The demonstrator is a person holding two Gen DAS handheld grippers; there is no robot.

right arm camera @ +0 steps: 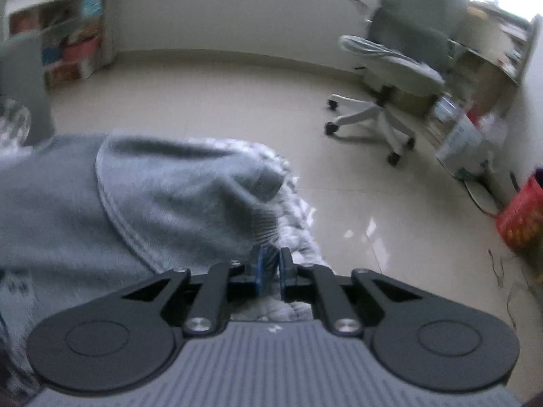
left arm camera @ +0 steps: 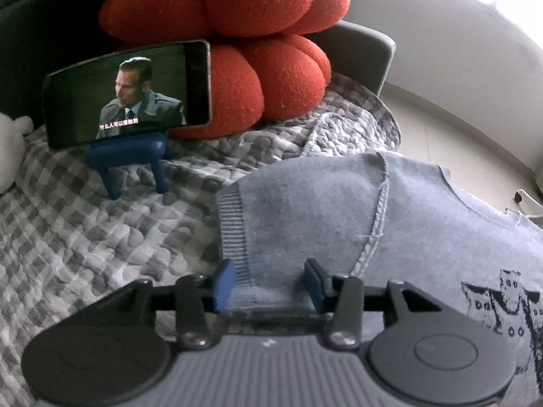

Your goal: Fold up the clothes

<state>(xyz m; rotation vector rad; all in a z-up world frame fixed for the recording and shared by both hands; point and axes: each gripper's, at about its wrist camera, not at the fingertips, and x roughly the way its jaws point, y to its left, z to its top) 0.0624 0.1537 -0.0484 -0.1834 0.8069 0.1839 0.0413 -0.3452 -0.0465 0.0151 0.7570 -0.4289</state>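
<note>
My left gripper (left arm camera: pixel 268 283) stands open over the grey sweatshirt (left arm camera: pixel 322 210) cuff on the checked blanket (left arm camera: pixel 101 237); a phone (left arm camera: pixel 129 93) leans against a red cushion (left arm camera: pixel 237 34).

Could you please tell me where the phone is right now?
In the left wrist view, the phone sits upper left on a blue stand, propped against the red cushion on the checked blanket.

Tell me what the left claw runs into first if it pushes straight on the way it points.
Most likely the grey sweatshirt: its ribbed cuff already lies between the left claw pads, with the sleeve straight ahead. Beyond that is the checked blanket; depth is hard to judge.
</note>
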